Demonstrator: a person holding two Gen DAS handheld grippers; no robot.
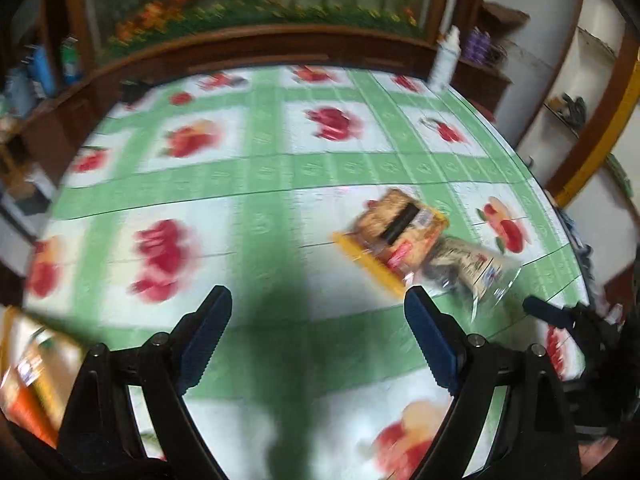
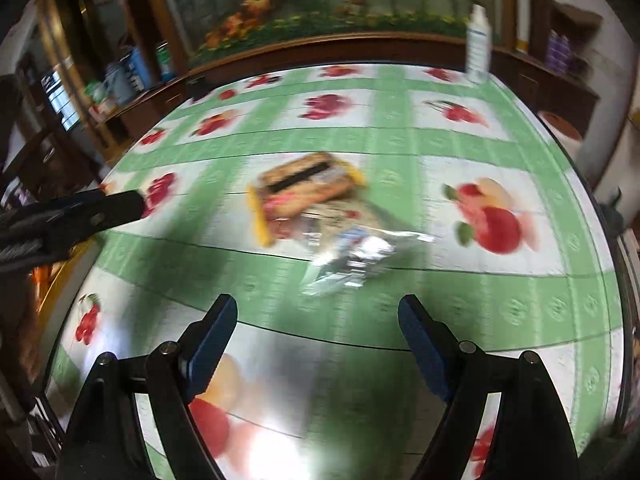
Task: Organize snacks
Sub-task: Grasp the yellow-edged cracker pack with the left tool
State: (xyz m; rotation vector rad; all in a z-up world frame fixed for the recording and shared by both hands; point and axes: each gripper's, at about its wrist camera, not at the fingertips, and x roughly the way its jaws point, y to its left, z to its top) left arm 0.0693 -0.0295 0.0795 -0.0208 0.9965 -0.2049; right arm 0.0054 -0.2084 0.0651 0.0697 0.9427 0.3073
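A yellow-edged snack packet of biscuits (image 1: 394, 236) lies on the fruit-print green tablecloth (image 1: 260, 176), with a clear crinkly snack bag (image 1: 468, 268) partly under it on its near right. Both show in the right wrist view, the yellow packet (image 2: 304, 196) behind the clear bag (image 2: 352, 256). My left gripper (image 1: 318, 320) is open and empty, to the near left of the packets. My right gripper (image 2: 318, 324) is open and empty, just short of the clear bag. The right gripper's finger shows at the left view's right edge (image 1: 548, 312). The left gripper shows at the right view's left edge (image 2: 80, 212). Both views are blurred.
An orange and yellow box (image 1: 32, 372) sits at the left table edge. A white bottle (image 1: 446, 58) stands at the far right of the table, also in the right wrist view (image 2: 478, 44). A wooden cabinet with a flower painting (image 1: 256, 8) runs behind the table.
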